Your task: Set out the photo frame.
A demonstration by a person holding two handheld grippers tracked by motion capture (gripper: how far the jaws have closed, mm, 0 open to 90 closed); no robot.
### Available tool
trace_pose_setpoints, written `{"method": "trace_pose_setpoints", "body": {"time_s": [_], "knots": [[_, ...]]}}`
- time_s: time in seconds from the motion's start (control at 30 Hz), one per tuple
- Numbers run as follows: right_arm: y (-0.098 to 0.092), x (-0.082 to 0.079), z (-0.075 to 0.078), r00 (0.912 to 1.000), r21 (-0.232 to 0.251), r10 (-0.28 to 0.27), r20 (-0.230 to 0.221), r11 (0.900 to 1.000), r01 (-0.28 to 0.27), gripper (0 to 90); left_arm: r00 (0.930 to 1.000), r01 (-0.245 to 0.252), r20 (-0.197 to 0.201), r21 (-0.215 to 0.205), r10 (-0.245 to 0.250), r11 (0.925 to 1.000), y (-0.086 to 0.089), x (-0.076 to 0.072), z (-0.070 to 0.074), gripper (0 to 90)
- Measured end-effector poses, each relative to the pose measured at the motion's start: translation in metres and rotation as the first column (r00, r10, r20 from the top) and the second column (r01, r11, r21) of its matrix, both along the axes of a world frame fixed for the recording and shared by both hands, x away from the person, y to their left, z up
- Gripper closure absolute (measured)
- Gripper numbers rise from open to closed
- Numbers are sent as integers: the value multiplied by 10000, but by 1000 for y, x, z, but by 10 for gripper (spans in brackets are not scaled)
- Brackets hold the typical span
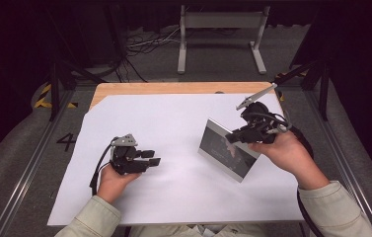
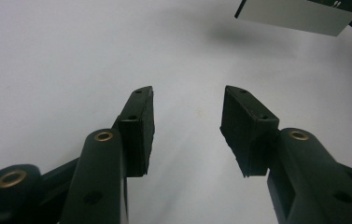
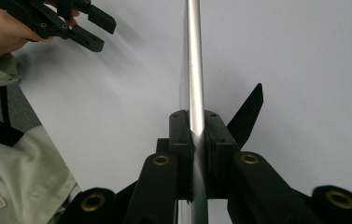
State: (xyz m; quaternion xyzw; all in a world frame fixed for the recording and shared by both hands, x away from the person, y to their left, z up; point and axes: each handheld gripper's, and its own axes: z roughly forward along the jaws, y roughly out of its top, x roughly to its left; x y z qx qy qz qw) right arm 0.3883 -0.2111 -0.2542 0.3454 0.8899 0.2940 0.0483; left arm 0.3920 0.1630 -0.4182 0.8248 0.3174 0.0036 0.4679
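Silver-edged and dark-faced, a flat picture frame (image 1: 226,149) stands tilted on the right half of the white sheet (image 1: 173,123) that covers the wooden table (image 1: 173,88). The right gripper (image 1: 237,137) clamps its upper edge; in the right gripper view the jaws are closed tight on the frame's thin metal rim (image 3: 193,70), and a black prop leg (image 3: 246,114) juts out just beside them. The person's right hand (image 1: 284,150) holds this gripper. Well apart, toward the sheet's left, the left gripper (image 1: 151,158) sits in the left hand (image 1: 114,178), low over the paper, pointing toward the frame. Its jaws stand wide apart with nothing between them, and a corner of the frame (image 2: 299,16) appears beyond them in the left gripper view.
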Motion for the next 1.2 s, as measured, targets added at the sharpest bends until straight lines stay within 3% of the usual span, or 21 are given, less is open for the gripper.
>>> {"method": "trace_pose_setpoints", "body": {"time_s": [0.13,0.4,0.53,0.83,0.97,1.07,1.2], "knots": [[5,7,3,9996,-257,135,243,9996,-129,839,10000,-73,-14,11,73,10000,0,0,0,555],[8,21,8,9967,-169,735,352,9972,-729,839,10000,-20,46,-29,20,10000,0,-1,1,557],[12,25,7,9823,-486,1753,654,9838,-1723,839,10000,-29,46,-21,29,10000,1,0,0,557],[19,34,7,9707,-451,2340,541,9717,-2317,839,10000,4,82,-12,-4,10000,2,-3,0,558],[21,40,6,9521,-420,2997,601,9538,-2976,839,10000,-41,76,4,41,10000,5,-4,0,557],[22,43,5,9484,-416,3125,535,9497,-3105,839,9999,-140,55,16,140,9999,8,-6,-1,556],[27,52,3,9335,-615,3537,591,9346,-3503,839,9990,-409,189,62,408,9991,15,-11,-1,558]]}}
